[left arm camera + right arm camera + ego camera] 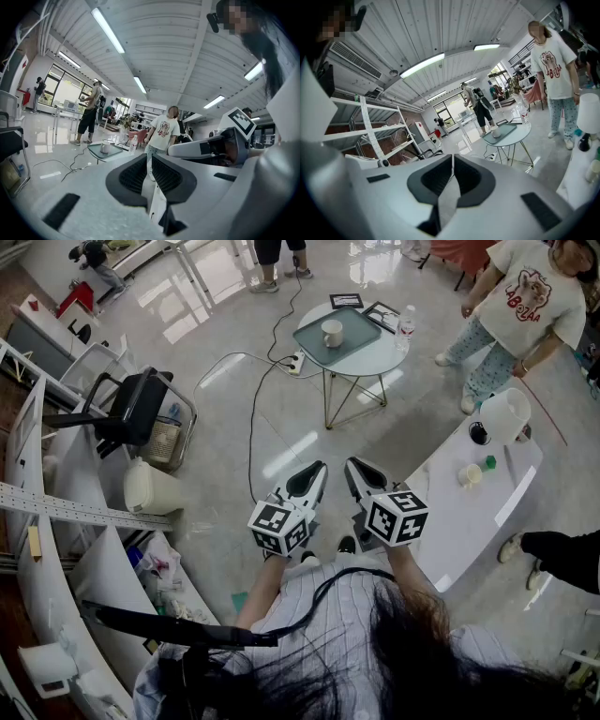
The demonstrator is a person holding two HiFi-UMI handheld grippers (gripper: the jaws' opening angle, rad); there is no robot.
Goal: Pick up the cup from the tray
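A big open-plan workspace, part office and part test lab — glossy pale tiled floor (234,442), ribbed white ceiling (164,51) with long strip lights (108,29), tall windows (63,89) at the far end. White metal shelving racks (56,507) line the left side beside a black office chair (131,409). A white power strip (296,362) lies by a far round glass-topped table on thin gold legs (375,360) — people (525,306) stand around it.

Pale striped shirt (328,613), dark hair (417,652), black cable (323,585), white left tongs (317,468) and right tongs (352,465), marker-printed cubes (279,526)
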